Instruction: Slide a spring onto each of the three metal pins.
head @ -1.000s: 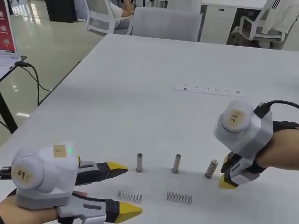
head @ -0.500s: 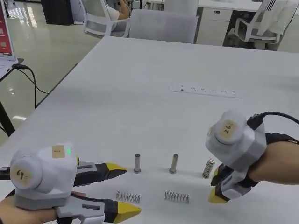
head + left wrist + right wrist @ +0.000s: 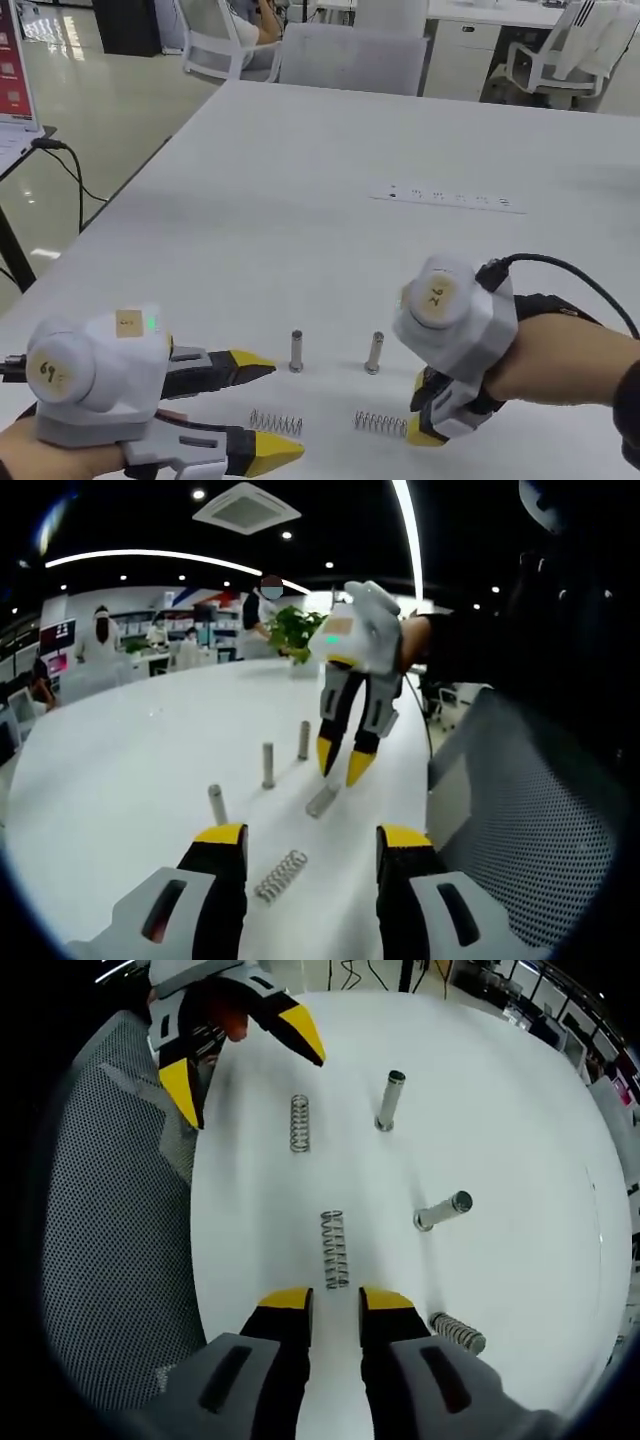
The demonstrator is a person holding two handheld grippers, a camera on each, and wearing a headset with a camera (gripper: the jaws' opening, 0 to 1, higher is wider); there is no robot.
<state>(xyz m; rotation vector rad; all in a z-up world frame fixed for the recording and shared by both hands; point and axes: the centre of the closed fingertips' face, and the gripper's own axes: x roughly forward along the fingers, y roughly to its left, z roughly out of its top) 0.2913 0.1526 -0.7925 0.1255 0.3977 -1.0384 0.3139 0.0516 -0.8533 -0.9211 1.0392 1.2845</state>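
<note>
Head view shows the right hand (image 3: pixel 565 362) reaching in from the right edge, wrist bent so the right gripper (image 3: pixel 424 432) tips steeply down at the table (image 3: pixel 330 170); its yellow tips sit just beside the right end of the right spring (image 3: pixel 381 424), which lies flat; right gripper view shows its jaws a narrow gap apart with nothing between them and that spring just ahead of the tips; the left gripper (image 3: pixel 268 408) is held low and roughly level at the lower left, jaws spread wide and empty, pointing over the left spring (image 3: pixel 277 423), also flat on the table; the left pin (image 3: pixel 297 351) and middle pin (image 3: pixel 375 352) stand upright and bare behind the springs; the third spring (image 3: pixel 455 1330) sits around the right pin (image 3: pixel 478 1343).
</note>
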